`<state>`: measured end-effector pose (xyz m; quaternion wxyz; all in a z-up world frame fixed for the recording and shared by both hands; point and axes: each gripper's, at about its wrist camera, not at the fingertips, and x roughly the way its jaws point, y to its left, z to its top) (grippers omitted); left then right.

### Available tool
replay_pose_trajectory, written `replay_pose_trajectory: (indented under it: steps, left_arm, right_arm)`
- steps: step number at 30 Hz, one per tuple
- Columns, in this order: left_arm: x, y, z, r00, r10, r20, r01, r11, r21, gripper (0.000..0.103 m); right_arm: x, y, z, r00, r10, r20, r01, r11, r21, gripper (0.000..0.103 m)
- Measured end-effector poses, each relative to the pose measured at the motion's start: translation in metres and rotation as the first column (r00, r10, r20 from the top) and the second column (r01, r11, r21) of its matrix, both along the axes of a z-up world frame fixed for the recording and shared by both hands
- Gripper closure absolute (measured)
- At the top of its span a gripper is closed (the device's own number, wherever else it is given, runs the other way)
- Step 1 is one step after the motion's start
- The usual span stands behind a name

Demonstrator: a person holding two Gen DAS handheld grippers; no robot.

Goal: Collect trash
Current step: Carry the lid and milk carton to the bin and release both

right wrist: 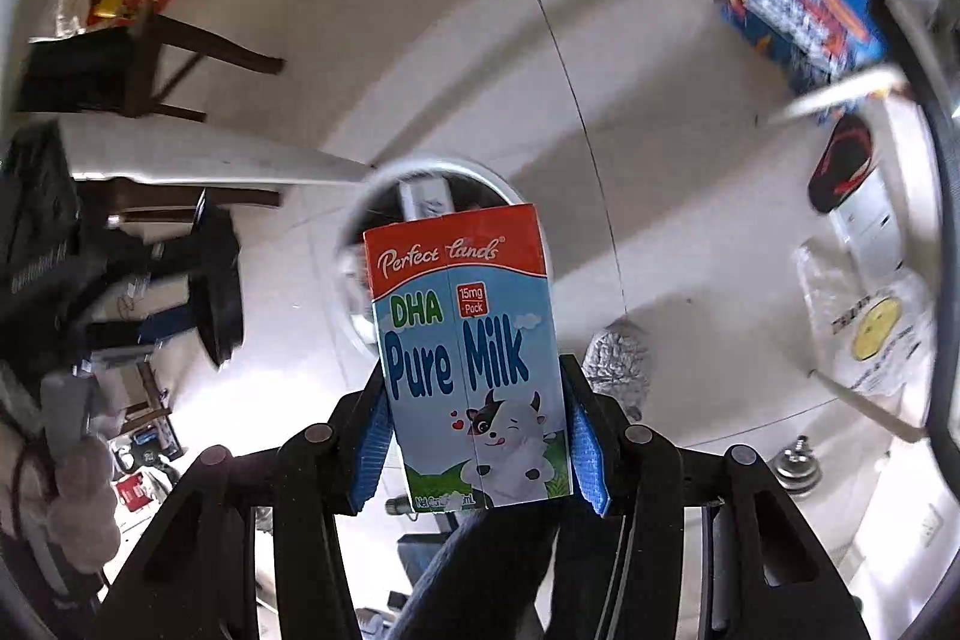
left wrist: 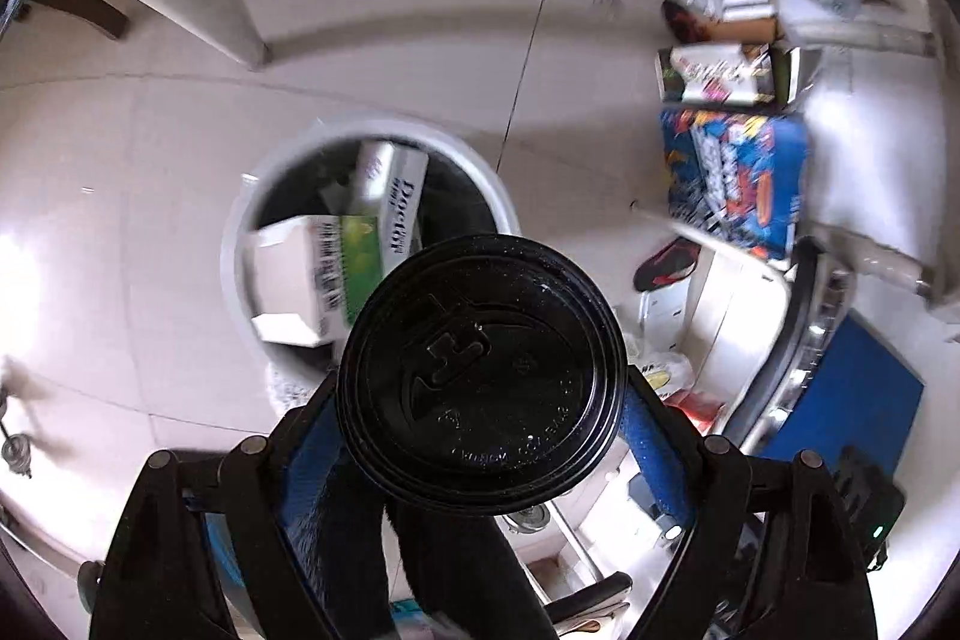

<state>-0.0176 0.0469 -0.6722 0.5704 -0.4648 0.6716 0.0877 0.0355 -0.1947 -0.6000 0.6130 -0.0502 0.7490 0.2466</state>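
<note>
**Over the bin with 2 pieces of trash in hand**

Above the white bin (left wrist: 240,244), the left wrist view has the left gripper (left wrist: 480,412) pinching a cup under its black lid (left wrist: 480,370), blue pads pressed to either side. That lid faces straight up at the camera, so the cup's long axis runs along the fingers, away from the lens. It sits over the bin's near rim rather than its centre. I judge it a light, thin-walled takeaway cup: it would crush under a hard squeeze, and the lid could pop off, so the hold just below the lid rim looks sensible. Inside the bin lie 2 or more cartons (left wrist: 360,244), blurred but readable as boxes. A blue box (left wrist: 732,178) rests on the floor well off to the right.

Switching to the right wrist view, the right gripper (right wrist: 477,436) clamps a milk carton (right wrist: 468,358) by its lower sides, print facing the camera. Its long axis points forward, red top toward the bin's rim (right wrist: 504,187). Stiff at the edges, soft on the faces, probably empty and light. A foil ball (right wrist: 618,358) lies near the bin on the floor.
</note>
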Motion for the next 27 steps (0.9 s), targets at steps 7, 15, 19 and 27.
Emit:
replay_pose_trajectory:
  steps: [7,15,19,27]
  left_arm:
    - [0.007,-0.005,-0.054,0.998,-0.066,0.002,0.066,0.998,-0.012,0.003]
    - [-0.027,0.019,-0.033,0.997,-0.046,-0.056,0.056,0.979,0.195,0.003]
    - [-0.048,0.020,-0.004,0.993,-0.061,-0.097,0.094,0.922,0.375,0.002]
    - [-0.088,0.004,0.049,0.988,-0.055,-0.144,0.118,0.866,0.485,0.002]
  right_arm:
    - [-0.007,0.002,-0.109,0.999,0.015,-0.052,-0.016,1.000,-0.012,0.050]
    - [-0.015,0.036,-0.162,0.993,0.047,-0.108,-0.046,0.999,0.014,0.000]
    - [-0.017,0.039,-0.147,0.995,0.079,-0.058,-0.080,0.997,-0.008,0.000]
    - [-0.018,0.038,-0.087,0.973,0.202,0.115,-0.182,0.970,-0.161,0.000]
